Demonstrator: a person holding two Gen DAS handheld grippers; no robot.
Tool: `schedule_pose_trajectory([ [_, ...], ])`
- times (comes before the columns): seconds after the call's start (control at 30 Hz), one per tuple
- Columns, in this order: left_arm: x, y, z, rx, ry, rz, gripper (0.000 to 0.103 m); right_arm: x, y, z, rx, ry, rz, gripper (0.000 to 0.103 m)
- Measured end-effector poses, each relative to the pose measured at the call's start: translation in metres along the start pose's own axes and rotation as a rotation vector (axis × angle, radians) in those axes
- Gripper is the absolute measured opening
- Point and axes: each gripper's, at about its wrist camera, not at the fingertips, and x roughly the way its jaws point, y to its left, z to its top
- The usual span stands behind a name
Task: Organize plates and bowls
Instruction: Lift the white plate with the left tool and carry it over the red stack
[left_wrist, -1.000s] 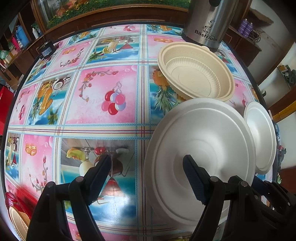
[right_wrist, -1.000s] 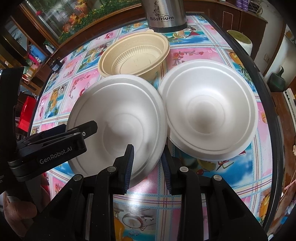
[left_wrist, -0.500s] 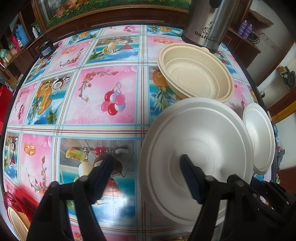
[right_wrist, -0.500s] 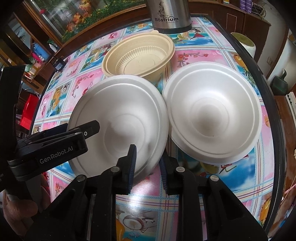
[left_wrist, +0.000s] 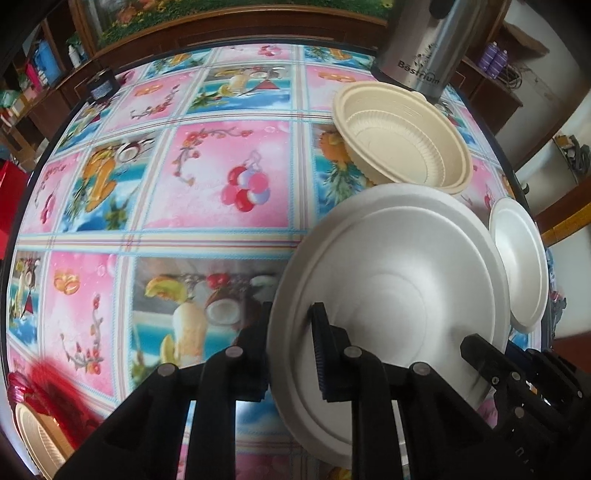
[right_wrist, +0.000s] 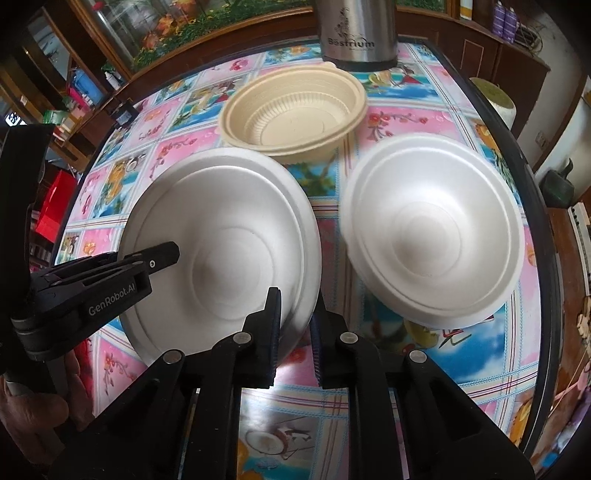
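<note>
A large white foam plate (left_wrist: 399, 280) (right_wrist: 221, 251) lies on the patterned table. My left gripper (left_wrist: 291, 350) is shut on its left rim, one finger under and one on top. My right gripper (right_wrist: 295, 328) is shut on the same plate's near right rim. My left gripper also shows in the right wrist view (right_wrist: 110, 280). A second white foam plate (right_wrist: 432, 236) (left_wrist: 521, 262) lies just to the right. A beige plastic bowl (right_wrist: 295, 110) (left_wrist: 402, 136) sits behind both plates.
A steel Bestrium kettle (right_wrist: 358, 33) (left_wrist: 424, 44) stands behind the beige bowl. The table's dark edge (right_wrist: 535, 206) runs close along the right. Another beige dish (left_wrist: 37, 443) and a red thing sit at the near left corner.
My left gripper has closed from wide open onto the plate's left rim. My right gripper has closed on the plate's near rim. The plate has shifted slightly left.
</note>
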Motion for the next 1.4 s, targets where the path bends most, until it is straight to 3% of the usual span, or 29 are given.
schedule_pose_trajectory([
  [0.3, -0.030, 0.041, -0.021, -0.053, -0.003, 0.010, 0.019, -0.019, 0.046, -0.007, -0.083, -0.007, 0.027, 0.014],
  [0.9, -0.106, 0.174, -0.088, -0.218, -0.060, 0.088, 0.018, -0.042, 0.197, -0.045, -0.317, -0.007, 0.131, 0.015],
  [1.4, -0.126, 0.254, -0.148, -0.303, -0.029, 0.117, 0.019, -0.041, 0.288, -0.086, -0.462, 0.038, 0.186, 0.015],
])
